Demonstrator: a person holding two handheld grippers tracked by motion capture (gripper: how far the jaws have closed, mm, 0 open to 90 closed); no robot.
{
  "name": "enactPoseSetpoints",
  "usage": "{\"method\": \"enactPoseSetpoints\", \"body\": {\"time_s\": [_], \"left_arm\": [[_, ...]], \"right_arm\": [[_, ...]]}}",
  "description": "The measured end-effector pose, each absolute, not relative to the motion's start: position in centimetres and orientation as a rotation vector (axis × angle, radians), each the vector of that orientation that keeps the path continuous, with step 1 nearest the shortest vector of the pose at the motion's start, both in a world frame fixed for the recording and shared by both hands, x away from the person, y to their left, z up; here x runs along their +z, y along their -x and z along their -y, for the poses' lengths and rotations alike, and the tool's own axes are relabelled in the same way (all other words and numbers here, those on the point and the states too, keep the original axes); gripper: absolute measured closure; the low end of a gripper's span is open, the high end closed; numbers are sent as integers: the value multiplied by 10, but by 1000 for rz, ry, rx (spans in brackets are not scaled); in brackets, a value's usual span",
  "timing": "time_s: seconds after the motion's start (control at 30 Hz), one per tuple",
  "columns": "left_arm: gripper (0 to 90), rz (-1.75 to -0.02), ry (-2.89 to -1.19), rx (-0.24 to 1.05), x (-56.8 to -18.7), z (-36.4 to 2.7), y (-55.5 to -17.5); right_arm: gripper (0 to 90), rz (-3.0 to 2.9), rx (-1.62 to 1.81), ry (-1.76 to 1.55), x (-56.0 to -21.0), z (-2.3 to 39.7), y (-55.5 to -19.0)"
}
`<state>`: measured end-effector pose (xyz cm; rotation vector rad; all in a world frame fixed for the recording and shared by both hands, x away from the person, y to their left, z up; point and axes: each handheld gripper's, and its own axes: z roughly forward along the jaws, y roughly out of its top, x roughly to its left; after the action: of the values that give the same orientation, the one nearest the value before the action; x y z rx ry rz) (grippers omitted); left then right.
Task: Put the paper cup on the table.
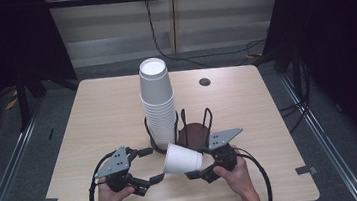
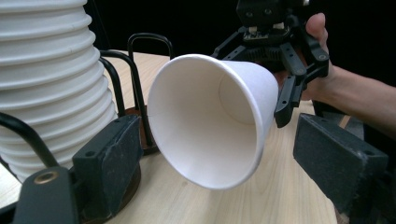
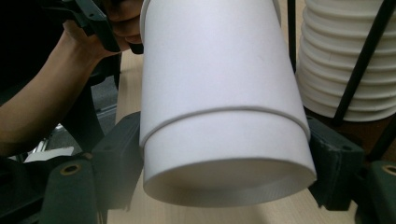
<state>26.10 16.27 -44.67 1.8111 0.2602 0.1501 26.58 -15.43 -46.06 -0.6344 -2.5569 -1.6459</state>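
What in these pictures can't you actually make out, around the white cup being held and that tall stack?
- Base of the cup stack: hidden in the high view by the black wire holder and the held cup.
- Top of the stack: cut off by the frame edge in both gripper views.
- Where the right gripper meets the cup: its jaws are hidden behind the cup wall in the right gripper view.
- Dark spot on the table: too small to identify.

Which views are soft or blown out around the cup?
High view: sharp table, dark surroundings, cup near-clipped white. Left gripper view: cup sharp, own near pads slightly soft. Right gripper view: cup close, evenly lit, faint shadow under its base; stack crisp.
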Motion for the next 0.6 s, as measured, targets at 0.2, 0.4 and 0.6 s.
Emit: {"method": "enactPoseSetpoints", "body": {"time_s": [0.2,0.4,0.6], "left_arm": [[154,-250,-1809,147,-448,-161,-260],[154,-245,-1795,134,-448,-160,-260],[154,-238,-1792,127,-449,-157,-260]], "right_arm": [[239,2501,-1734,604,-466,157,-263],[239,2480,-1785,586,-469,157,-262],[239,2470,-1806,563,-469,156,-261]]}}
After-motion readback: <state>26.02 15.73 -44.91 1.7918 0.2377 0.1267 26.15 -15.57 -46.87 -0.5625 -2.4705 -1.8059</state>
